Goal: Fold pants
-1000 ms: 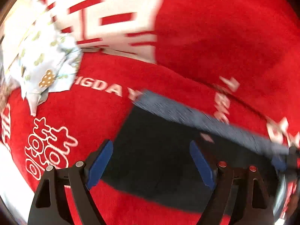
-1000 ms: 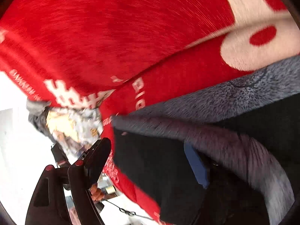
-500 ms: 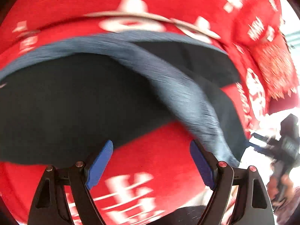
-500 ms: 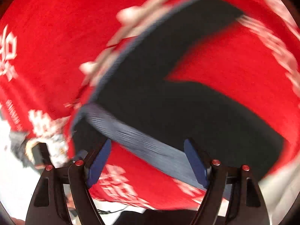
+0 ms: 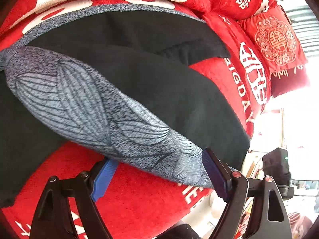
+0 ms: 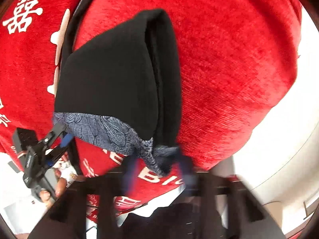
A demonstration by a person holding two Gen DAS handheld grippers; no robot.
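- Two views showed the black pants (image 5: 159,83) lying on the red bed cover (image 5: 139,199), their grey patterned waistband (image 5: 89,103) along the edge nearest you.
- Left wrist view: your left gripper (image 5: 159,177) stood with its jaws wide apart, the waistband lying between the blue pads (image 5: 103,179) with nothing pinched. The band ran slantwise from upper left to lower right, and the legs stretched away toward the red cushion (image 5: 275,39).
- To do this step well, I judged you should have pushed the lower finger fully under the band before closing, so that both layers were caught.
- Right wrist view: your right gripper (image 6: 159,171) was blurred; its jaws had just been closing, with the corner of the waistband (image 6: 111,133) bunched between them. Whether the pads already pressed on the cloth I could not tell.
- Here the pants (image 6: 119,75) pointed straight away from you, long axis running up the picture, one leg apparently doubled over the other, the far end rounded.
- Your left gripper (image 6: 59,139) showed at the opposite corner of the band.
- Lift both corners evenly and keep the band taut, or the fold would likely skew.
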